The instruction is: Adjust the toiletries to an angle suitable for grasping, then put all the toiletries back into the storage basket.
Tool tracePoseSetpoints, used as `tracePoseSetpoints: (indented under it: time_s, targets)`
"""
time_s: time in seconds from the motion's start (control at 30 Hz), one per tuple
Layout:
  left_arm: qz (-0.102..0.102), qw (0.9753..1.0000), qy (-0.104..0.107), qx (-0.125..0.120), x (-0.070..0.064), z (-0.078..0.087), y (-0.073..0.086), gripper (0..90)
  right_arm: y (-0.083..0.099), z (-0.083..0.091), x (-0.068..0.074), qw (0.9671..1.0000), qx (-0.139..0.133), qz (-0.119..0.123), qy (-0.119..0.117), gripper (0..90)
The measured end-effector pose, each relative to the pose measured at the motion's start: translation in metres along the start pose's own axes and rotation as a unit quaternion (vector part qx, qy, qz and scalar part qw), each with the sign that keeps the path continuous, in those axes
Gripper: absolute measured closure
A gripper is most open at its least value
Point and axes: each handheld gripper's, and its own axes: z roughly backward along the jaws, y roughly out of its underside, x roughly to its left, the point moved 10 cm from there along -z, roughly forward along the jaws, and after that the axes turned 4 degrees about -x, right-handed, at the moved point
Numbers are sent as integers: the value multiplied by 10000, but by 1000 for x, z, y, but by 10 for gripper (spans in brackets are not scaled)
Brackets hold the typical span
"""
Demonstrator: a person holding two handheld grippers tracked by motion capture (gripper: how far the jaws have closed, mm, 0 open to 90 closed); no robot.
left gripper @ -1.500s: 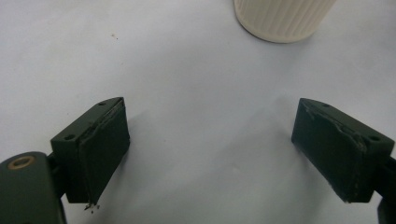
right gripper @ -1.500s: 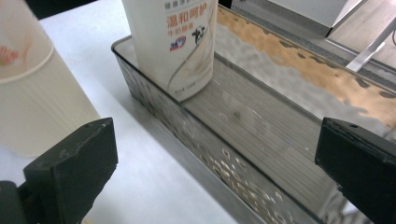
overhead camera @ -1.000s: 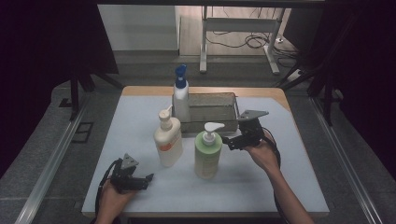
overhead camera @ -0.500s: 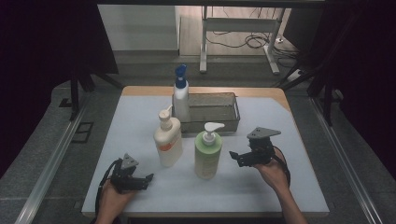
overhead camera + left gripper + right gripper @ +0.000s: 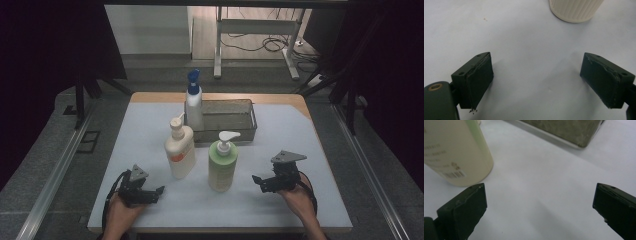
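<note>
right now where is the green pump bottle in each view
High view: green pump bottle stands centre front, left of the right claw.
Left gripper view: not in it.
Right gripper view: its pale lower body at upper left.
Shared landmark: the grey basket, behind the bottle.

3 pump bottles stand on the table: 1 green point(image 5: 222, 165), 1 cream point(image 5: 180, 152), 1 white with blue pump point(image 5: 193, 102); 1 mesh basket point(image 5: 230, 117).
</note>
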Motion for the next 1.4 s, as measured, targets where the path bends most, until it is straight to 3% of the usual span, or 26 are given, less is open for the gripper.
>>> tracePoseSetpoints:
  time_s: [0.4,0.5,0.97,1.27,1.4]
  targets:
    - [-27,10000,-4,15,0,0,0,109,33,-15,1,9995,298,55,-20,0]
    - [-22,10000,-6,11,0,0,0,110,32,-14,1,9996,271,95,-13,0]
    - [6,10000,1,-2,0,0,0,109,29,-8,1,9998,96,-142,-67,0]
    - [5,10000,1,0,0,0,0,109,20,1,11,9993,-22,-292,-219,0]
    - [5,10000,0,-2,0,0,0,109,13,6,22,9989,-50,-235,-403,0]
